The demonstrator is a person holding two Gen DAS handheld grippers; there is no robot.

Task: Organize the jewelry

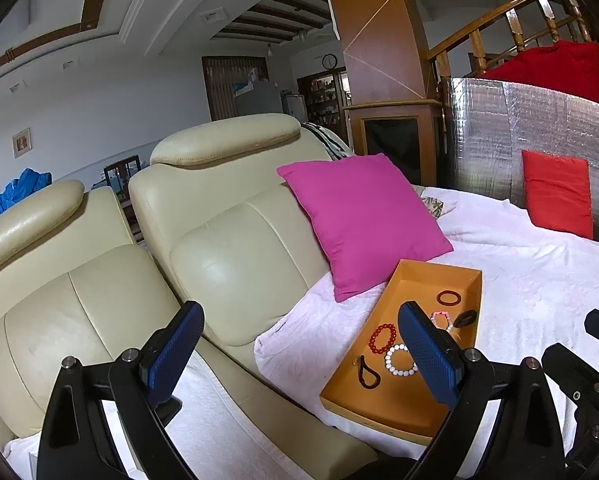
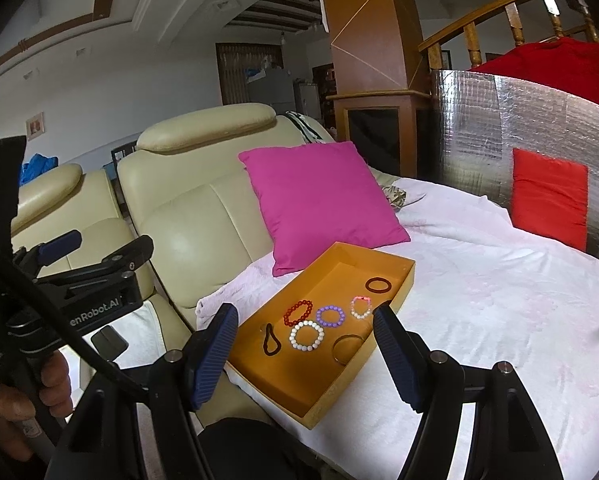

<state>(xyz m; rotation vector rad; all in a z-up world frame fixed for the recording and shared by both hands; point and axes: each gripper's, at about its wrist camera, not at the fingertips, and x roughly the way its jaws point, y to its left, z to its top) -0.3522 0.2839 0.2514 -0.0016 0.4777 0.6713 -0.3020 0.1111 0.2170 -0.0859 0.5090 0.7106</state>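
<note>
- Bracelets lie loose in an orange tray point(image 2: 395, 268) that rests on a white blanket point(image 2: 479, 280) spread over the sofa seat, just in front of a pink cushion point(image 2: 319, 204).
- In the right wrist view the tray holds a red bead bracelet point(image 2: 298, 312), a white bead bracelet point(image 2: 306, 336), a purple bead bracelet point(image 2: 330, 316), a pink-and-white bracelet point(image 2: 360, 307), a dark red bangle point(image 2: 378, 284), a thin metal bangle point(image 2: 347, 348) and a dark hair tie point(image 2: 271, 340); none touches a claw.
- Left claw point(image 1: 299, 356) is spread wide and holds nothing; it hangs over the sofa's edge, with its right finger in front of the tray's middle.
- Right claw point(image 2: 301, 360) is likewise wide open and empty, poised just short of the tray's near side.
- Handling, as a judgement: all pieces look light. The beaded ones are likely strung on elastic, so they would flex and roll; pinching across one side of the loop seems surest.
- The bangles look stiff and smooth, so probably slippery; grip across the band, not the hollow.
- The hair tie looks soft and limp; any part of its loop should serve.
</note>
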